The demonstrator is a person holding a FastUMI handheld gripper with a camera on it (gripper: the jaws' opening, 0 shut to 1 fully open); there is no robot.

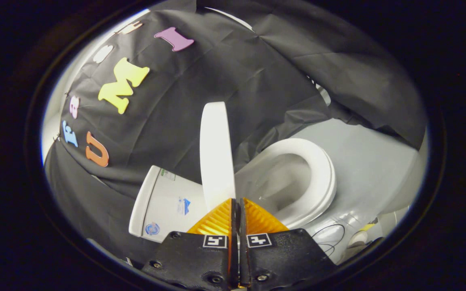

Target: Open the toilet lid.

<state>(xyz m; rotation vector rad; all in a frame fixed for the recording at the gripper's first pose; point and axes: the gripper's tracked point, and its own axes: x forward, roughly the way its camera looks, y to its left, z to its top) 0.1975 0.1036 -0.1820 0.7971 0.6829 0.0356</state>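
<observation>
Item: toilet lid (216,151), raised on edge; gripper (238,201) at its lower end

Gripper view: fingers drawn close together, tips nearly touching, a thin slit between them; whether they pinch the lid's edge cannot be told. Lid stands straight ahead of the tips at 12 o'clock, seen edge-on, long axis running away from the fingers toward the booth wall. Toilet seat (318,178) and open bowl (287,182) lie at 2 o'clock from the tips, beside the lid. Tank (164,202) lies at 10 o'clock, behind the lid. Judgement: lid looks near upright, so opening seems almost done; remaining travel would tip it toward the tank
</observation>
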